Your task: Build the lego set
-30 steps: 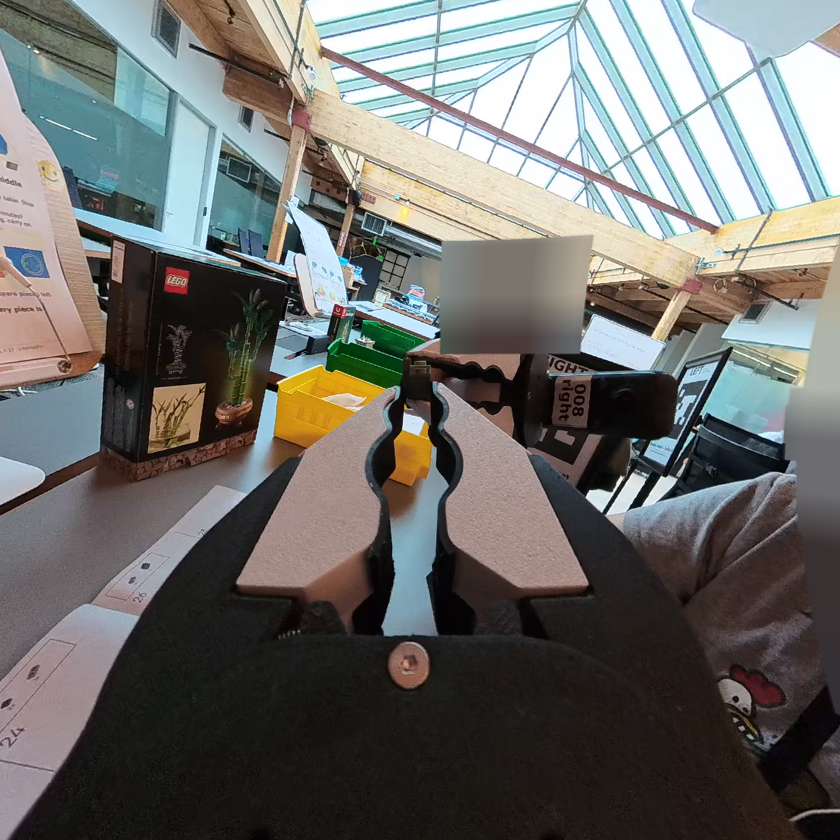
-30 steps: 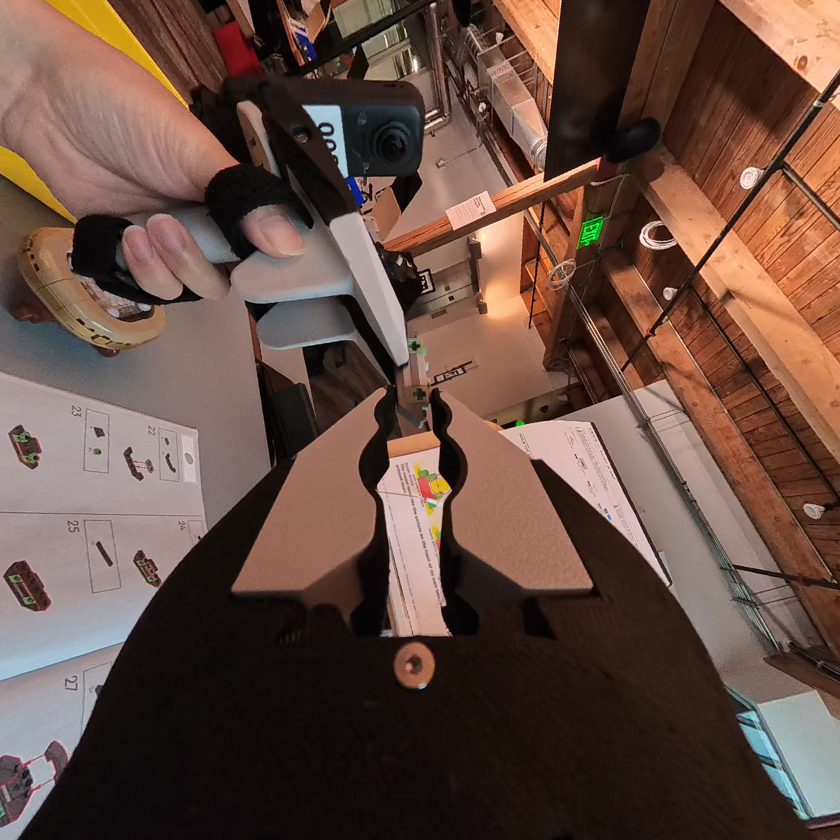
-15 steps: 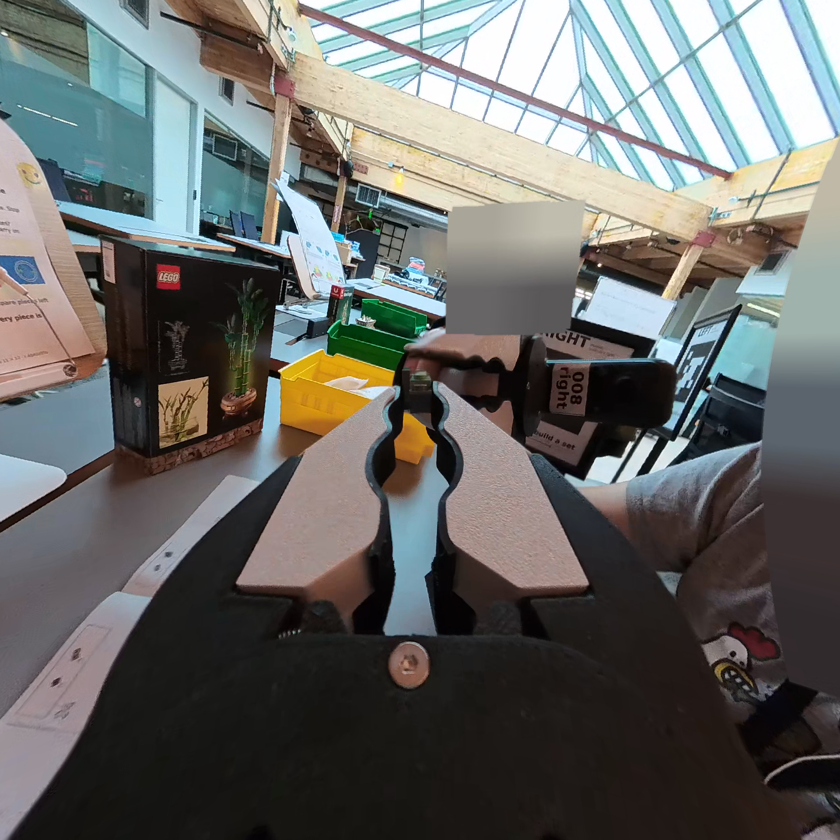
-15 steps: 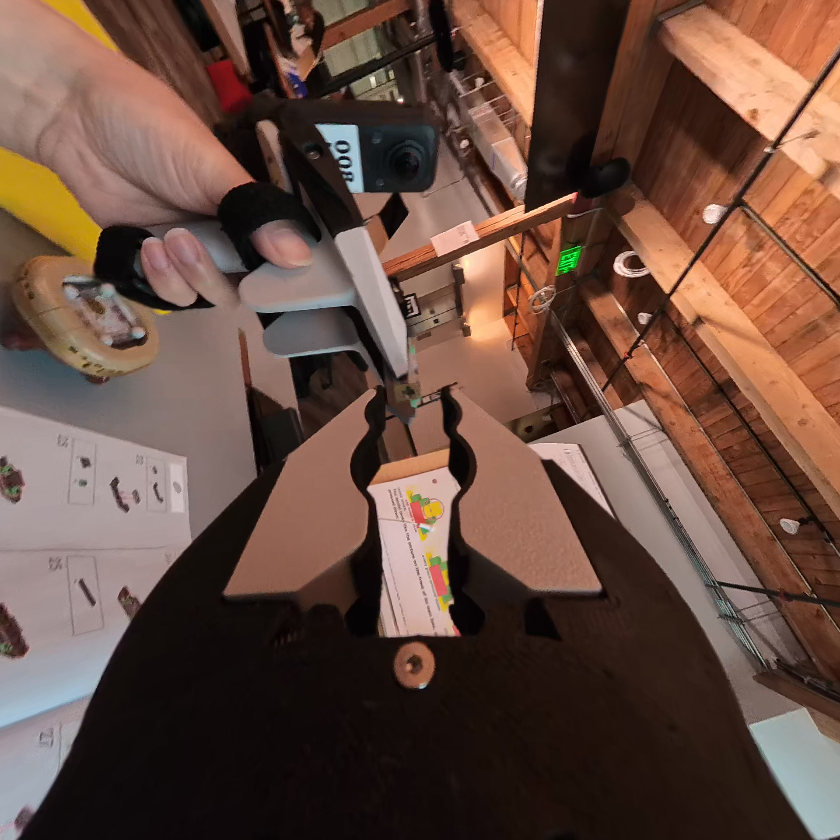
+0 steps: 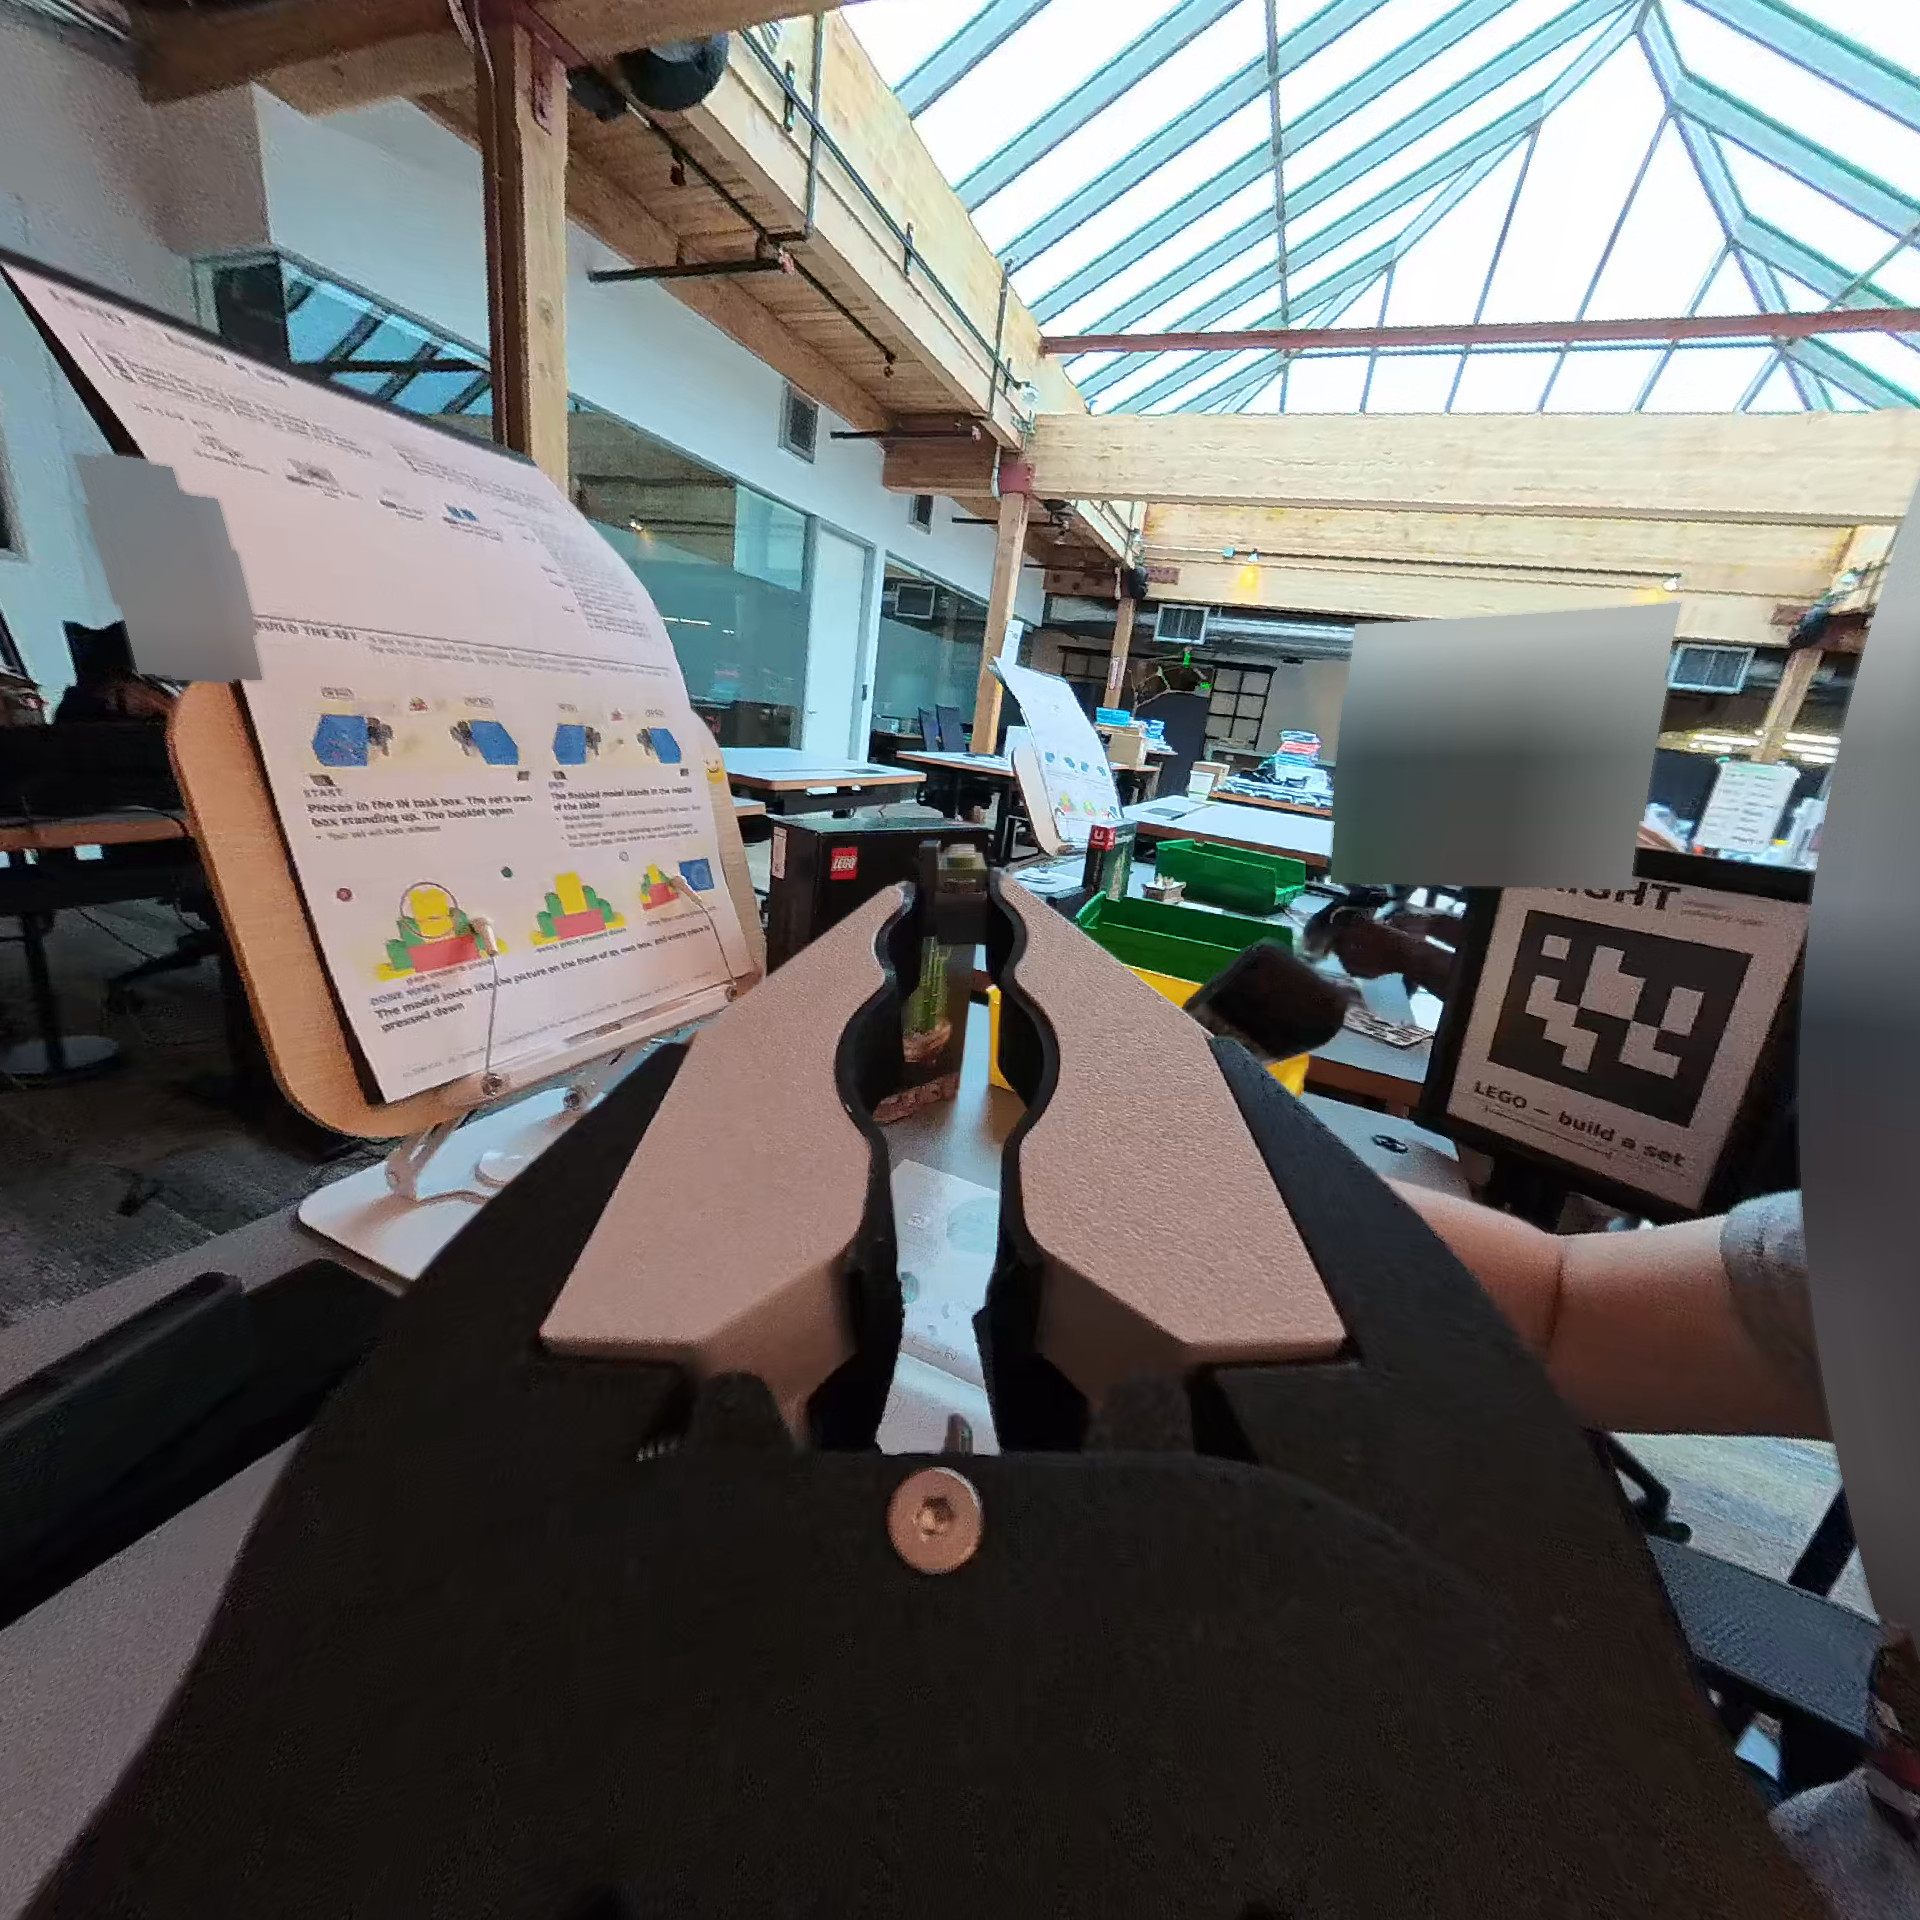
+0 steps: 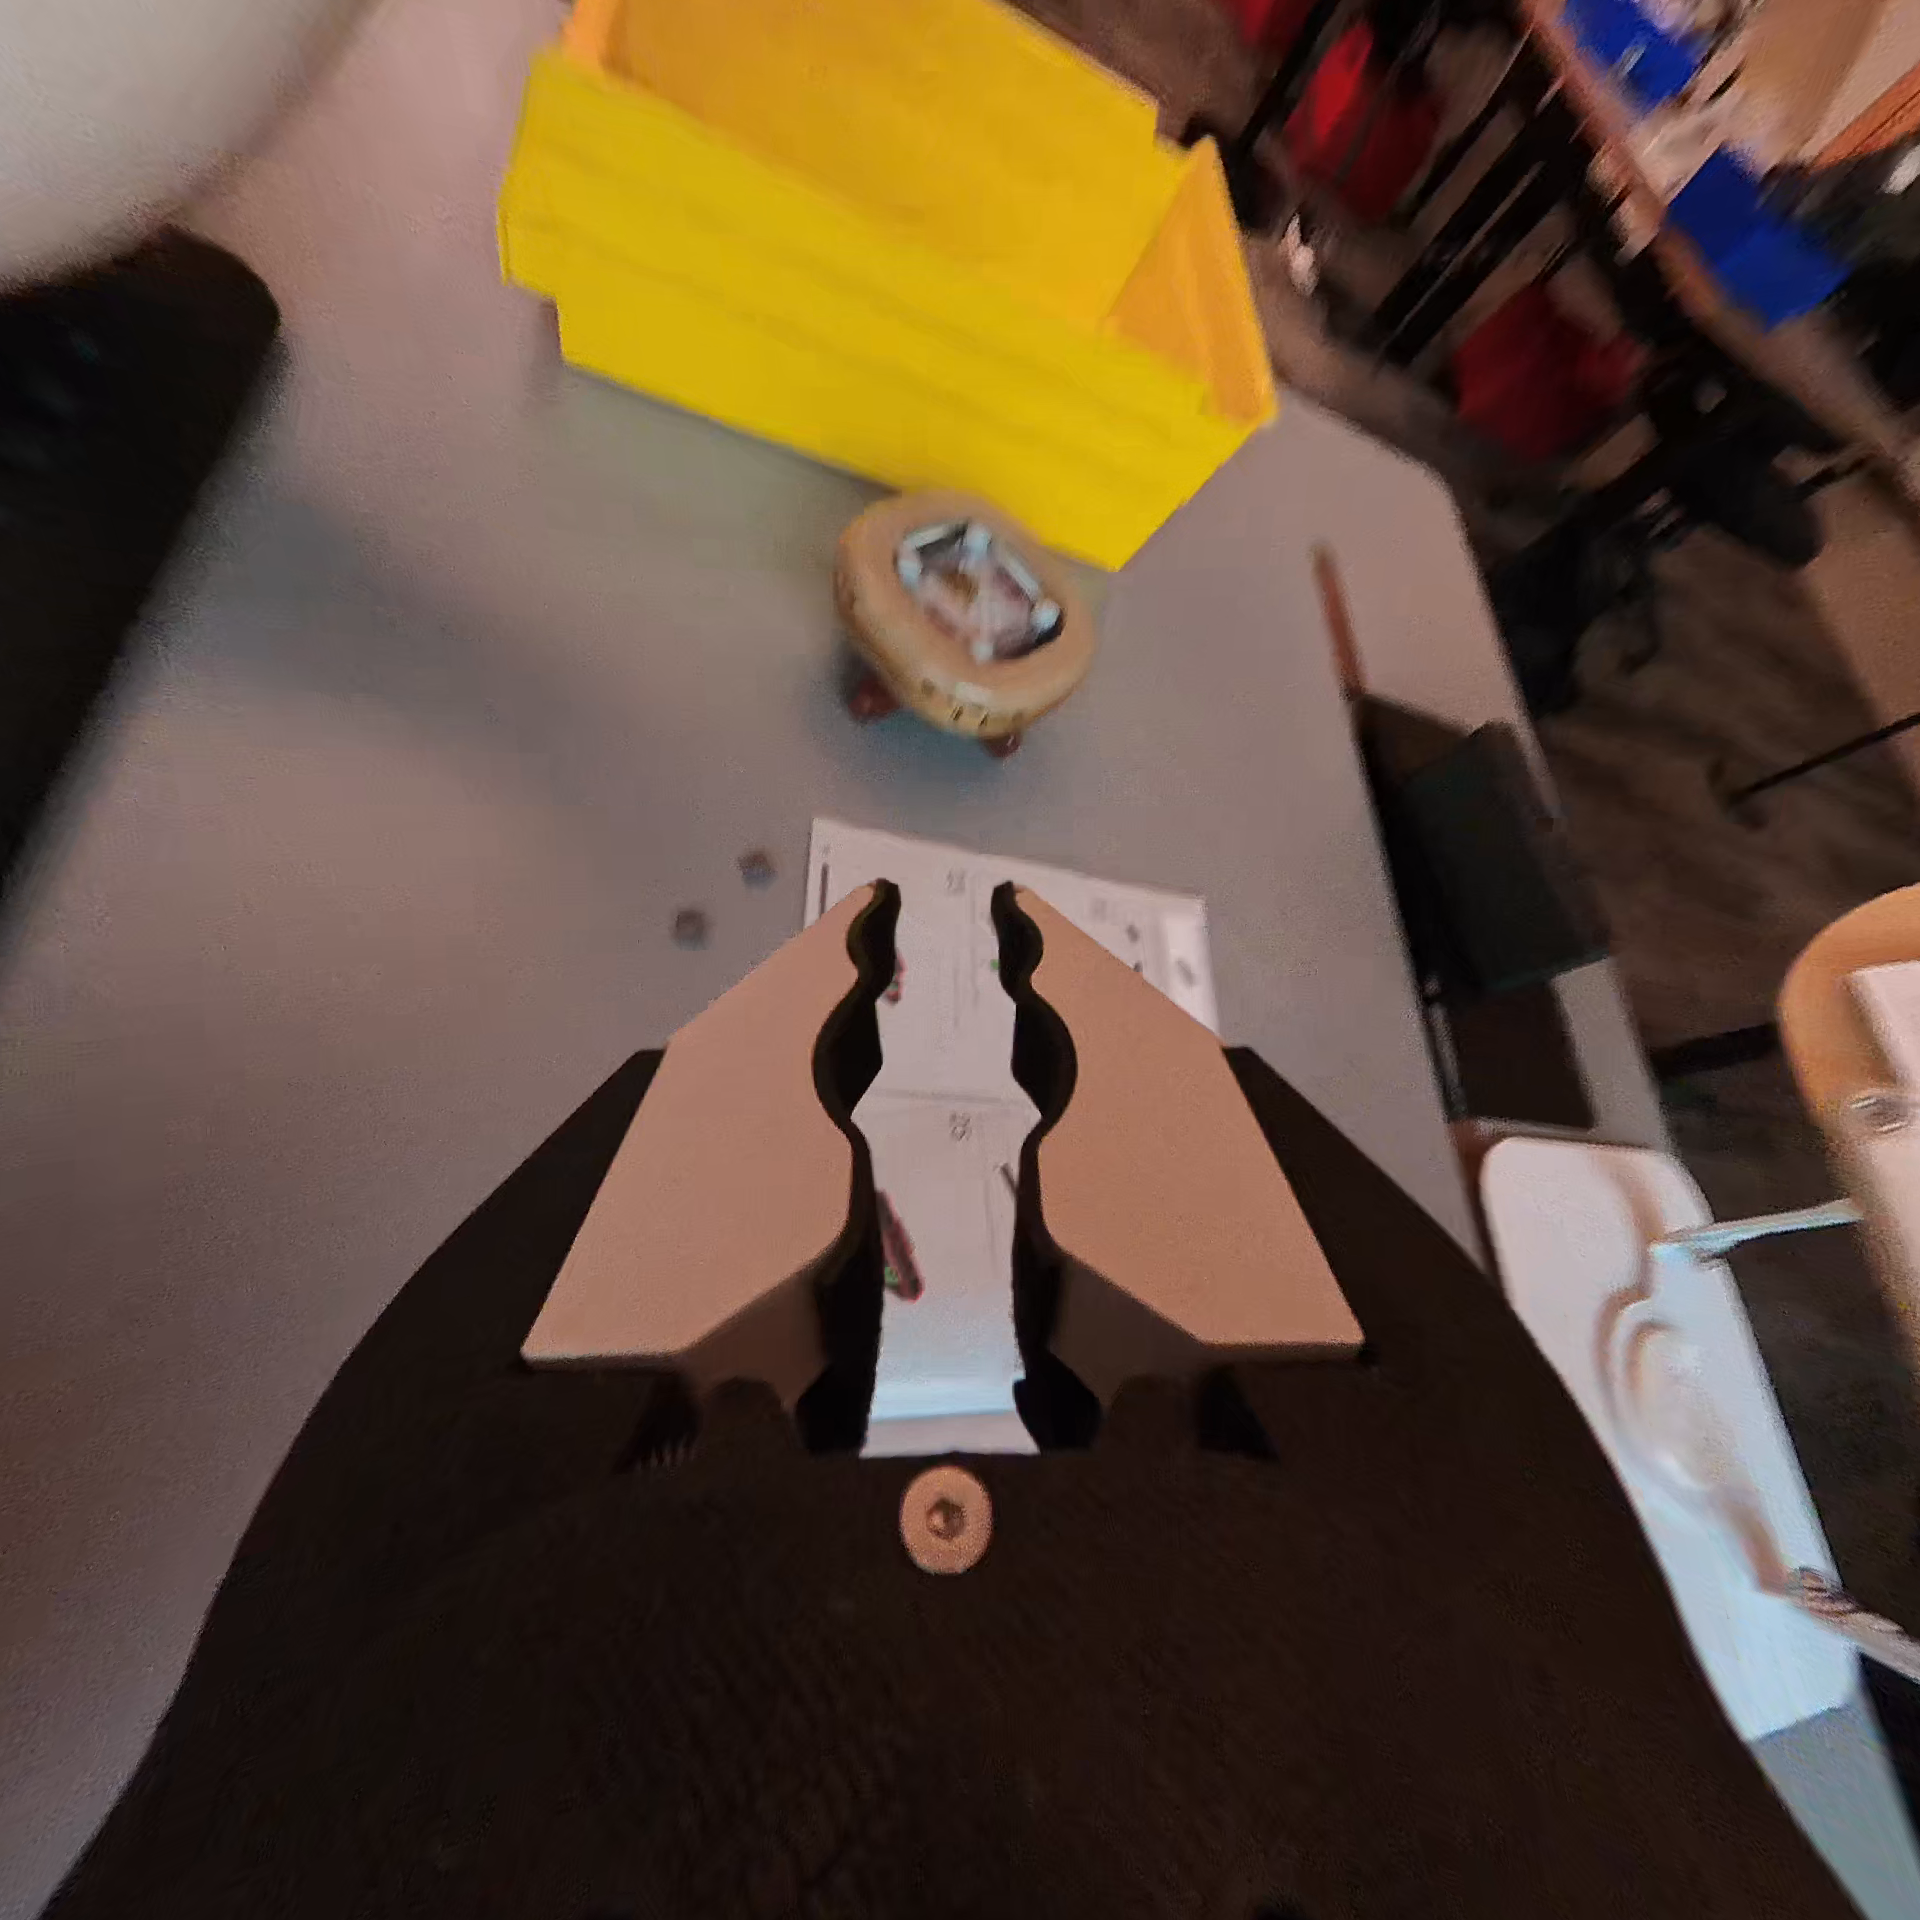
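Note:
In the left wrist view my left gripper (image 5: 954, 896) is shut on a small lego piece (image 5: 962, 871), olive green on top and dark below, which stands up between the fingertips in the air above the table. In the right wrist view my right gripper (image 6: 943, 902) is open and empty. It points down at the open instruction booklet (image 6: 1101, 925) on the grey table (image 6: 416, 831). The round tan lego pot (image 6: 961, 623) stands just beyond the booklet, in front of the yellow bin (image 6: 852, 281). The right gripper shows as a dark blur in the left wrist view (image 5: 1270, 1003).
Two small loose pieces (image 6: 756, 864) lie left of the booklet. A sheet stand (image 5: 436, 748) is at the left, its white base (image 6: 1662, 1403) near the table's right edge. The black lego box (image 5: 831, 883), green bins (image 5: 1195, 925) and a marker sign (image 5: 1621, 1029) stand behind. One gripper's finger ends stand about 25 cm off the other's.
My right gripper opened off the small piece that both grippers held, left it in the left gripper, and swung down over the booklet. My left gripper turned left toward the sheet stand.

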`<state>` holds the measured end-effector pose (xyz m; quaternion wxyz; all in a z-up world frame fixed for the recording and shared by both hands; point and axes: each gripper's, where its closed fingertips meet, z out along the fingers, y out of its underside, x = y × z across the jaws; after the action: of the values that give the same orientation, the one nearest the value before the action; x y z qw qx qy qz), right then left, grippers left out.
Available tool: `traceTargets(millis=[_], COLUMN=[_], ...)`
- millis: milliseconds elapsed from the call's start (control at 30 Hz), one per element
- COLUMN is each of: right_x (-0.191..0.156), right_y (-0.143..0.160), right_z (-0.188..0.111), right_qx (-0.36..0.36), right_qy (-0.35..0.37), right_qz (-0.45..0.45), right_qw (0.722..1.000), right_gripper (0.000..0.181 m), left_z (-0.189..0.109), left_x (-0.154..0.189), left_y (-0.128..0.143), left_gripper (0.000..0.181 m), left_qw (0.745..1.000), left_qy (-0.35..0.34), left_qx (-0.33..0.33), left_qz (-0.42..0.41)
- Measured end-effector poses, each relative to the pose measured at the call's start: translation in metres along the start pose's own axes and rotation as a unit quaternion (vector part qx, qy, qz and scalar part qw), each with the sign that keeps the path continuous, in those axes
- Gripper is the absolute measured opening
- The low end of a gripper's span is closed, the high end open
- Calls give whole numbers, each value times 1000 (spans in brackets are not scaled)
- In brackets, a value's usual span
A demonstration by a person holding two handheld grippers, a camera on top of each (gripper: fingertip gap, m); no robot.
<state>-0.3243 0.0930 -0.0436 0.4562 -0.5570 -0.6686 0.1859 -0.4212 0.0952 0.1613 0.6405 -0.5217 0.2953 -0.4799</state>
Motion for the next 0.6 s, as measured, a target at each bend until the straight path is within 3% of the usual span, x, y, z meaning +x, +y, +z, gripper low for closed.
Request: traceTargets(millis=[100, 267, 433, 600], right_x=[-4, 30, 51, 44], right_y=[34, 86, 100, 91], right_z=[1, -38, -71, -65], right_qx=[-28, -78, -75, -60], right_qy=[-29, 26, 73, 38], right_qz=[27, 81, 111, 145], right_qw=[999, 993, 988, 987], right_gripper=[12, 9, 9, 10], left_z=[-2, -1, 0, 7], left_x=[0, -3, -4, 0], left_y=[-1, 1, 2, 6], left_gripper=[9, 8, 8, 8], left_qw=[1000, 1000, 1000, 1000], left_qy=[-9, -14, -18, -9], left_qx=[-4, -10, -14, -17], left_qz=[12, 15, 21, 18])
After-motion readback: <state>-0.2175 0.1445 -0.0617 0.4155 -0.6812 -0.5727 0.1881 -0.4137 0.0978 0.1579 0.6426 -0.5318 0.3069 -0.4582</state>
